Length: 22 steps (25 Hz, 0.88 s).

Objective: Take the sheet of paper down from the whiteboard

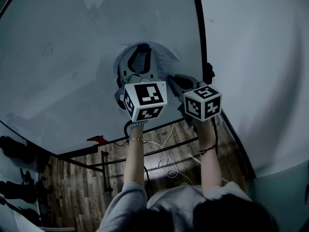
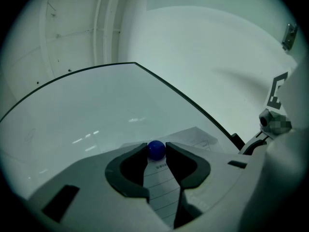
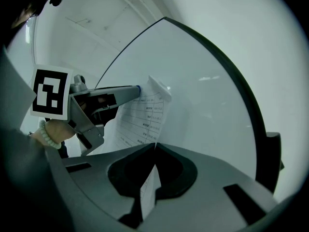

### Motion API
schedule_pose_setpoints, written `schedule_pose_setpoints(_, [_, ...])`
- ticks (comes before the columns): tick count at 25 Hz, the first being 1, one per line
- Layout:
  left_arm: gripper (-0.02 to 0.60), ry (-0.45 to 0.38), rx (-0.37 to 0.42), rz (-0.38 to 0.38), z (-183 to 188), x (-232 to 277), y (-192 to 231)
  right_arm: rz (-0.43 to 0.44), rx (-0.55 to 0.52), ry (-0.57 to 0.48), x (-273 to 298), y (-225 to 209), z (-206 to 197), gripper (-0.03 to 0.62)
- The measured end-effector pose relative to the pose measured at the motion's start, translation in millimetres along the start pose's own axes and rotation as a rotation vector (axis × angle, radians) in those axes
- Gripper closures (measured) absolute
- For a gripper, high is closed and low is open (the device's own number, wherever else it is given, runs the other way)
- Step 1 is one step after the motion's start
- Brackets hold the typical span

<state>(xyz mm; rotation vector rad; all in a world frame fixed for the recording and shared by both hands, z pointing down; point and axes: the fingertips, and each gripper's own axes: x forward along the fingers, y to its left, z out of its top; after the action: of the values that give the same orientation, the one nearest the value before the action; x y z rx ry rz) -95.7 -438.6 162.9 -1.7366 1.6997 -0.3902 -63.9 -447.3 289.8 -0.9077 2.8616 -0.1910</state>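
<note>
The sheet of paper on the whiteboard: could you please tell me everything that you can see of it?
The sheet of paper is white and thin, printed with a ruled table of small text that is too small to read. It hangs against the whiteboard, one top corner bending away. A blue ball magnet sits at its top edge, held between the jaws of the left gripper. The right gripper is shut on its lower edge, which stands off the board.

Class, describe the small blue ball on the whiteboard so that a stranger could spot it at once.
Start at the big whiteboard and find the one printed sheet of paper on it. At the sheet's top edge sits the blue ball, pinched at the tips of the left gripper. It is the only round, coloured thing among white and grey.
</note>
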Motion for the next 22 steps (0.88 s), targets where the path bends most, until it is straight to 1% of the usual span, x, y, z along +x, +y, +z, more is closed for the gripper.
schedule_pose_setpoints(4, [0.459, 0.002, 0.001, 0.006, 0.6, 0.4, 1.2, -0.005, 0.016, 0.02, 0.0, -1.7, -6.9, 0.593])
schedule_pose_setpoints(8, [0.457, 0.004, 0.002, 0.003, 0.8, 1.2, 0.8, 0.007, 0.03, 0.014, -0.8, -0.6, -9.7, 0.593])
schedule_pose_setpoints(22, [0.459, 0.009, -0.006, 0.007, 0.5, 0.4, -0.8, -0.004, 0.088, 0.04, -2.3, -6.5, -26.3, 0.593])
